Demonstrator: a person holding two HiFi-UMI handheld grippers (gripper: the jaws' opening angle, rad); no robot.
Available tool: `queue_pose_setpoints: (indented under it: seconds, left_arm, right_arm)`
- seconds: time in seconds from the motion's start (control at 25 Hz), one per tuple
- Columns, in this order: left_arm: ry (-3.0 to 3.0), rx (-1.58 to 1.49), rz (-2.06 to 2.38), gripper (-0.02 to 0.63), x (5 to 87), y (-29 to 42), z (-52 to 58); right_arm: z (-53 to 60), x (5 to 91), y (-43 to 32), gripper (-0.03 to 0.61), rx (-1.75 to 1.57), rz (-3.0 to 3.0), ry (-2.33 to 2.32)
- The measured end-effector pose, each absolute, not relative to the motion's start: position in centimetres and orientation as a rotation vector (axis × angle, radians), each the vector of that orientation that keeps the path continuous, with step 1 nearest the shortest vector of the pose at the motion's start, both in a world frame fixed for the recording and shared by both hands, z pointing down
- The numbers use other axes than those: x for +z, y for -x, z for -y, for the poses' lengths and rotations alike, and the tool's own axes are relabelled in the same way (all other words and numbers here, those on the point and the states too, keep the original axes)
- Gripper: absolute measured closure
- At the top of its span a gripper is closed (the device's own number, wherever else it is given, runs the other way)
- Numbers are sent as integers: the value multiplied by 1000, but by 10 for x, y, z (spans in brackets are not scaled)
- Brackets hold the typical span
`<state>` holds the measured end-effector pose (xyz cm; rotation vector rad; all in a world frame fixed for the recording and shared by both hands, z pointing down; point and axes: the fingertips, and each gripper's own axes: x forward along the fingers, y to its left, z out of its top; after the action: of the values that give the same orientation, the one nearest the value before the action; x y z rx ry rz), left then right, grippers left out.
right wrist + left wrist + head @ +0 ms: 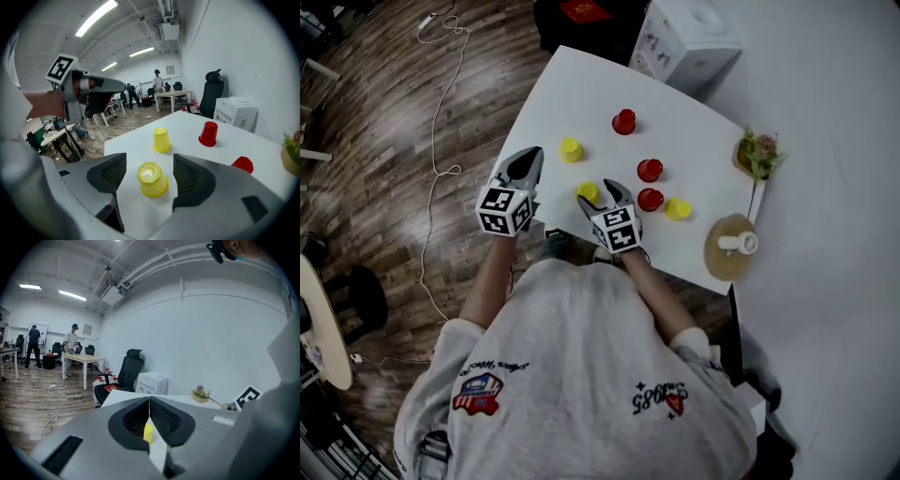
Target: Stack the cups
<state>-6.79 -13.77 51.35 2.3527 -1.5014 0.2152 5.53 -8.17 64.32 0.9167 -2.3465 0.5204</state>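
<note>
In the head view, a white table (546,103) stood over a wood floor, with six cups spread across it. The left gripper (531,161) hung by the table's near left edge, its jaws drawn together. The right gripper (604,194) sat to its right, its jaws spread around the near yellow cup (588,192). The second yellow cup (571,149) stood farther off and to the left, and the third yellow cup (678,209) stood to the right. The far red cup (623,121) stood alone. The middle red cup (650,170) and the near red cup (650,199) stood close together, one behind the other, just right of the right gripper. A small plant (757,153) and a round wooden board (724,255) lay at the table's right edge. A white box (692,37) stood beyond the far corner.

In the left gripper view, the left gripper (149,404) had its jaws meeting tip to tip, gripping nothing. Below the tips, a sliver of a yellow cup showed on the table beyond. An office chair (127,373) stood past the table's far left corner.

In the right gripper view, the right gripper (150,159) had its jaws wide apart. The near yellow cup (151,180) stood upside down between them, with a clear gap on each side and neither pad touching it. The second yellow cup (161,139) stood beyond it, the far red cup (208,133) farther right, and another red cup (242,164) showed partly behind the right jaw.
</note>
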Motion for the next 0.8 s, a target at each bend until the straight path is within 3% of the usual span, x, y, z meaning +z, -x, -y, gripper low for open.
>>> queue_pose_setpoints:
  seconds: [0.2, 0.4, 0.48, 0.8]
  left_arm:
    - [-2354, 239, 1422, 606, 531, 85, 155]
    - [-2381, 248, 1345, 606, 543, 97, 169]
    - [-2387, 247, 1320, 606, 546, 103, 173]
    - [-2411, 224, 1247, 606, 557, 128, 185]
  right_arm:
    - [72, 668, -44, 316, 544, 2240, -875]
    - [85, 669, -42, 496, 500, 2194, -990]
    - [89, 665, -38, 532, 504, 2199, -1022]
    - [80, 682, -25, 343, 516, 2110, -1057]
